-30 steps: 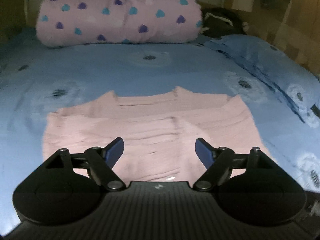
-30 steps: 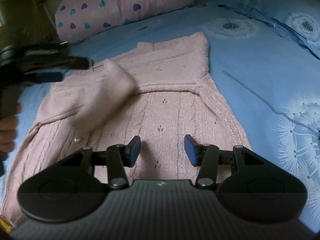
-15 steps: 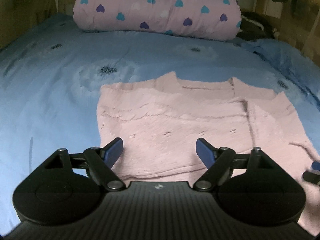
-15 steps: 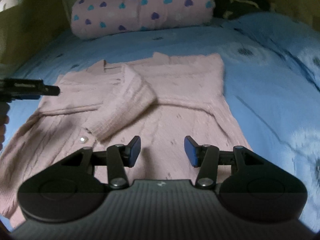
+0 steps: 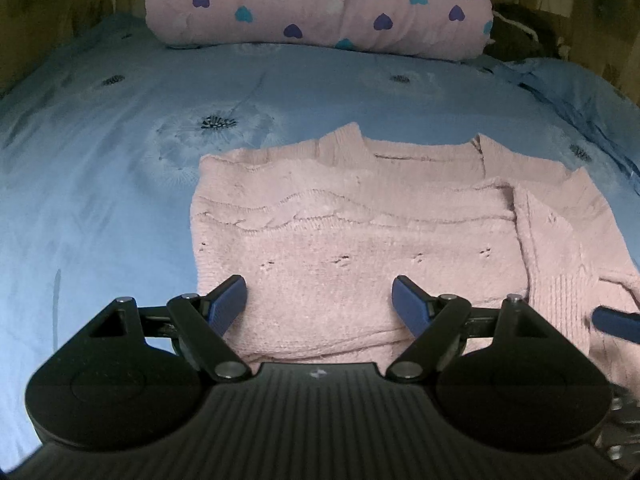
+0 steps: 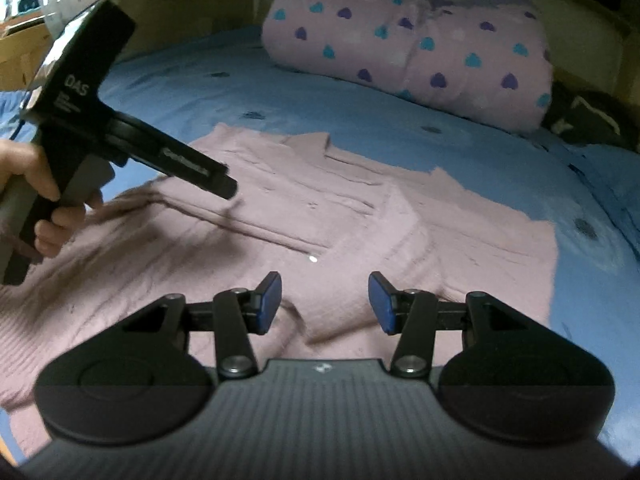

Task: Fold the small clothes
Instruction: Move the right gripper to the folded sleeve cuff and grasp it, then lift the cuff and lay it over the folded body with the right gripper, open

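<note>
A pink knitted sweater lies flat on the blue bedspread, both sleeves folded across its body. My left gripper hovers open over the sweater's near left part, nothing between its blue pads. In the right wrist view the same sweater fills the middle, and my right gripper stands partly open above it, empty. The left gripper's black body, held by a hand, shows at the left of that view. A blue fingertip of the right gripper peeks in at the left wrist view's right edge.
A rolled pink quilt with blue and purple hearts lies across the head of the bed. The blue dandelion-print bedspread spreads wide to the left of the sweater. A dark bag sits at the far right corner.
The left gripper let the left sleeve drop onto the sweater and came around to its left side. The right gripper swung sideways and rolled, so its view now tilts.
</note>
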Motion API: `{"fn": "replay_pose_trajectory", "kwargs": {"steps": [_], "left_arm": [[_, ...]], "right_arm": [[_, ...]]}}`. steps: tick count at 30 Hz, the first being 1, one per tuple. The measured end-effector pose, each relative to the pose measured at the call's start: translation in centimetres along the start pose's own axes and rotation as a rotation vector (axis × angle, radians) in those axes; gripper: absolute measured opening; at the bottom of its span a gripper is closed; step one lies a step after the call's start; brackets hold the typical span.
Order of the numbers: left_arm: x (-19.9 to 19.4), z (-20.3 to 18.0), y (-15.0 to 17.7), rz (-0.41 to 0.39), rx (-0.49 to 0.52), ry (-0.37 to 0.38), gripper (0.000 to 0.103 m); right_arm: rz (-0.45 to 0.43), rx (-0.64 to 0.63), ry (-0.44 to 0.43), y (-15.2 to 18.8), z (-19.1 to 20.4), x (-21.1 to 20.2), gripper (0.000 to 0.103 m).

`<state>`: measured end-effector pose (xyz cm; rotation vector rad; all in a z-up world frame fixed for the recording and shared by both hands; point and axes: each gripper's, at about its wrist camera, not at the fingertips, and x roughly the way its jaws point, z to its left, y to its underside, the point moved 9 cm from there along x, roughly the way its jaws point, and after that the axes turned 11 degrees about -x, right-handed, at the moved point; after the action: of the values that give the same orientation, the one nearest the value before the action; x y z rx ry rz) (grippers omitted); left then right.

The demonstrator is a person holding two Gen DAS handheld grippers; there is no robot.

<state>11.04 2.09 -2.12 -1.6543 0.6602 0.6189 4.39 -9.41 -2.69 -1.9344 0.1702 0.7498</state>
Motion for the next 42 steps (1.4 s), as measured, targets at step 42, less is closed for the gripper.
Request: {"fn": "replay_pose_trajectory", "kwargs": {"steps": [42], "left_arm": [[0.3, 0.0, 0.7, 0.020, -0.016, 0.014, 0.085]], "right_arm": [[0.040, 0.226, 0.089, -0.4, -4.1, 0.7, 0.014]]}}
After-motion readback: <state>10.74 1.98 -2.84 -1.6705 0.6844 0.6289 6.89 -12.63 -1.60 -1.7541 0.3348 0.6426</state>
